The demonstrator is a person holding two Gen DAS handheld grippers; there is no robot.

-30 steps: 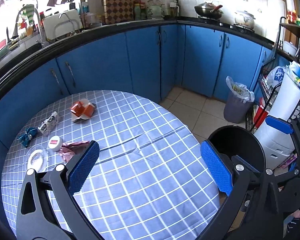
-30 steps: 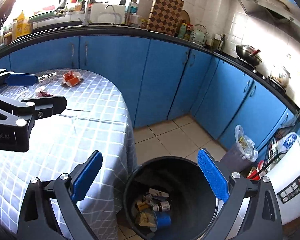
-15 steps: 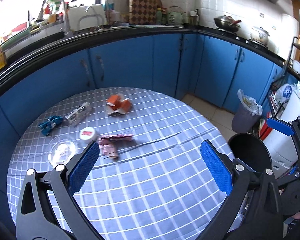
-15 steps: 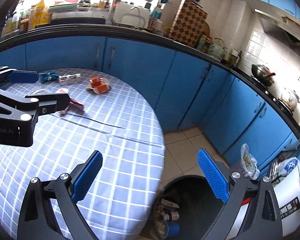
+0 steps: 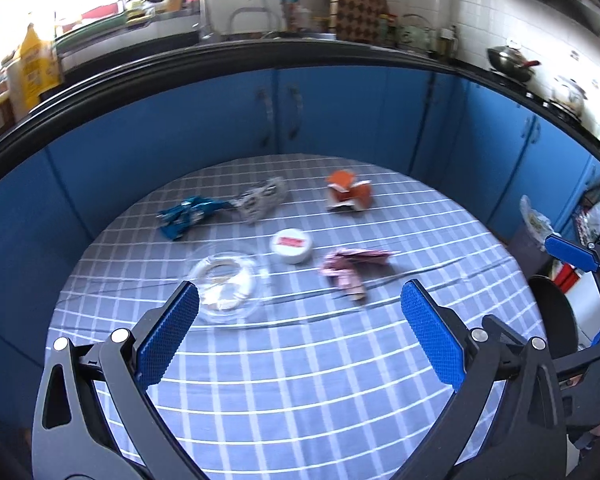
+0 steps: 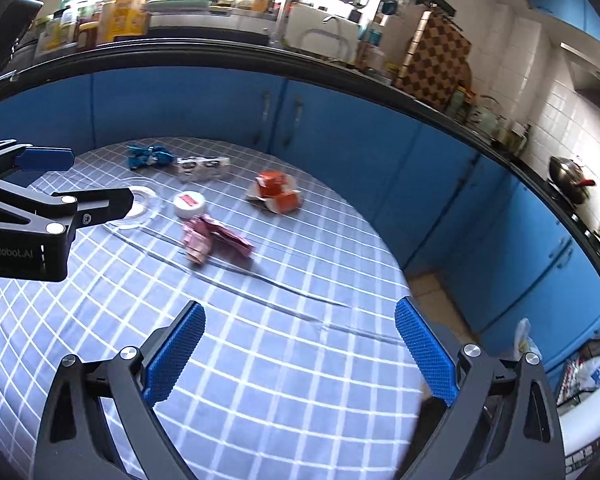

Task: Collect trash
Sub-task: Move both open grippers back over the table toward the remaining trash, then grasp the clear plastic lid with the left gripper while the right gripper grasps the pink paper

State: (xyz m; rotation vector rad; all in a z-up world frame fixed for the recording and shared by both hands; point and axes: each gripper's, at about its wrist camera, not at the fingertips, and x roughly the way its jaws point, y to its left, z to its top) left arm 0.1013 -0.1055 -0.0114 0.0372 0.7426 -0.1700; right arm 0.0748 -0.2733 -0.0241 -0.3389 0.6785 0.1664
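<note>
Pink wrapper [image 5: 354, 267]: mid-table, ahead of both grippers, long axis slanting toward the table's right edge. Left gripper [image 5: 300, 332] nearer, spread wide, empty; right gripper [image 6: 300, 356] likewise gaping, holding nothing.

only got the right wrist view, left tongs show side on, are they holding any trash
observer: No. The left tongs are open, with nothing between them.
operator: where's the black bin, i barely see it
observer: In the left wrist view the black bin stands on the floor just off the right edge of the table.
operator: whats closest ahead of the left tongs
observer: The clear dish, which your view partly hides, lies on the cloth just ahead of their left finger.
</note>
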